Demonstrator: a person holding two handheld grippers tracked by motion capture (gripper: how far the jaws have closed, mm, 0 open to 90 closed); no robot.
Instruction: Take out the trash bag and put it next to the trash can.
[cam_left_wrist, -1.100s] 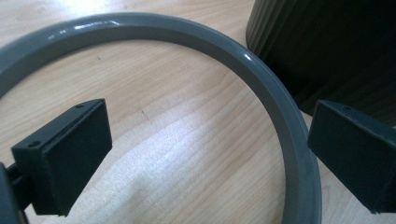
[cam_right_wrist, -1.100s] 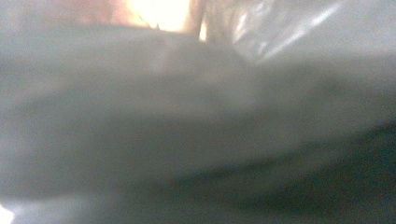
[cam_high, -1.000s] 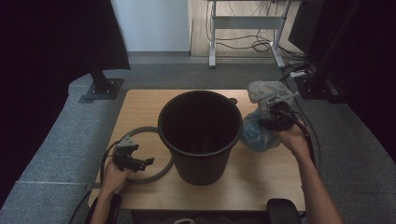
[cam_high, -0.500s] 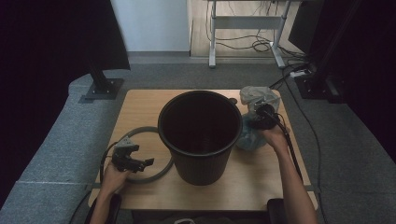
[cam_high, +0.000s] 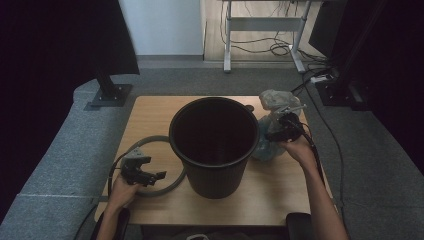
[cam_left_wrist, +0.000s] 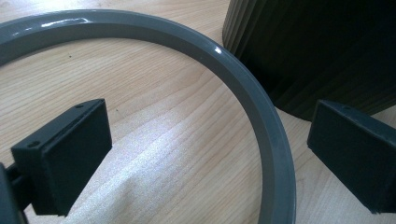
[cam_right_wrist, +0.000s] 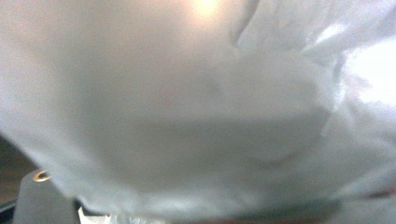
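A: Plastic bag (cam_high: 272, 125), translucent and crumpled, stands on the wooden table (cam_high: 150, 107) just right of the black bucket (cam_high: 214, 145), touching its wall. Reading left to right from that bucket: what does each tool do?

B: Left of the bucket, the left gripper (cam_high: 150, 176) rests over the grey ring (cam_high: 150, 141), which lies flat with its near arc touching the bucket's base. In the left gripper view the jaws stand wide apart, the ring (cam_left_wrist: 252, 88) passing between them untouched; nothing is held.

A: And right of the bucket?

B: The right gripper (cam_high: 274, 134) is pushed into the bag at the bucket's right side. Its jaws have just been opening. In the right gripper view the film (cam_right_wrist: 201, 116) lies against the lens; whether any fold sits between the pads I cannot tell.

A: How should the step be done well?

B: Judged from this layout, the bag is meant to line the bucket. The right gripper should close on one edge of the bag's mouth, not the bunched middle, lift it clear above the bucket's rim and lower it inside. The left gripper should stay on the ring, ready to seat it.
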